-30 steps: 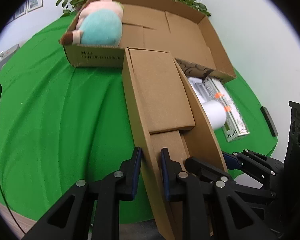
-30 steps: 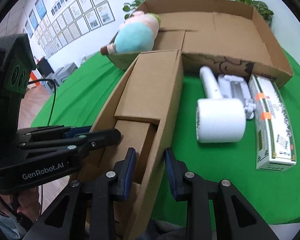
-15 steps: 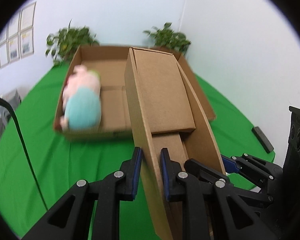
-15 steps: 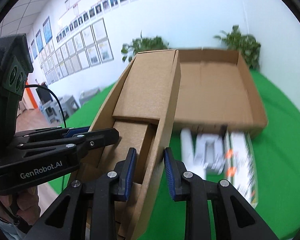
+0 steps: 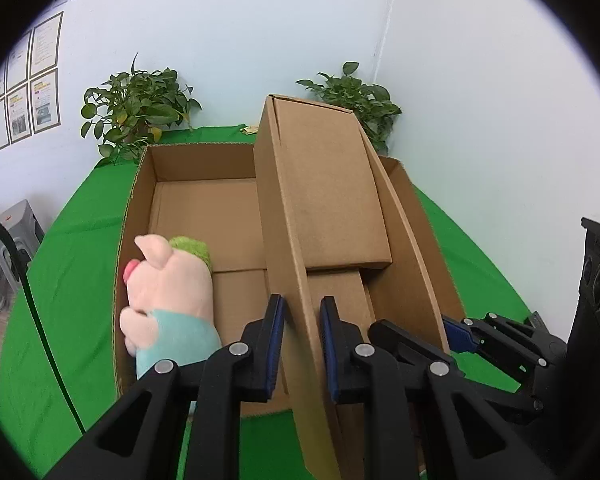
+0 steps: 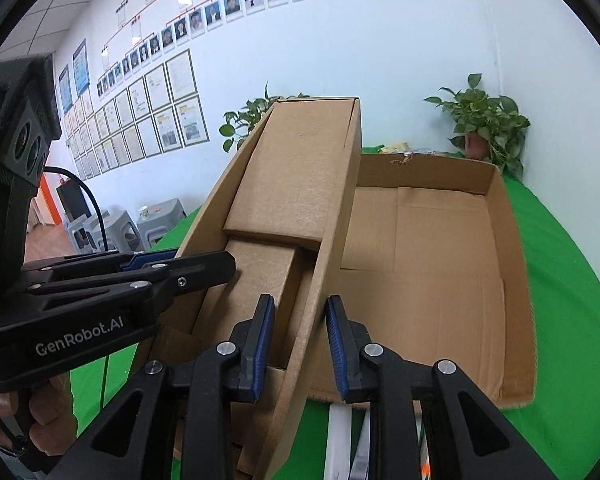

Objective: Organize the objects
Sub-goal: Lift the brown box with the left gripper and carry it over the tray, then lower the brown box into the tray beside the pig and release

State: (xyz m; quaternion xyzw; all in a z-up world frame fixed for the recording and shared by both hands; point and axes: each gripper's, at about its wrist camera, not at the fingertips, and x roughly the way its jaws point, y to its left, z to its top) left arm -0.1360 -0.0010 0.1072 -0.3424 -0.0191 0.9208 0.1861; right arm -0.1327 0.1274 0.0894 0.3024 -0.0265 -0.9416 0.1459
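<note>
1. You held the narrow cardboard box (image 5: pixel 324 200) by its two long side walls: the left gripper (image 5: pixel 302 344) had its jaws narrowed onto the left wall, and the right gripper (image 6: pixel 298 344) pinched the right wall the same way.
2. The box hung tilted, far end raised, above the big open carton (image 6: pixel 504 248) on the green table (image 5: pixel 60 264), not resting in it.
3. The plush pig (image 5: pixel 168 292) lay along the carton's left wall, so the free floor was to the right; steering the box there would likely have suited best.
4. Thin walls flex under a pinch, so you did well to level both grippers together and lower the near and far ends evenly.
5. I judged the main risk to be the box twisting if one hand led.
</note>
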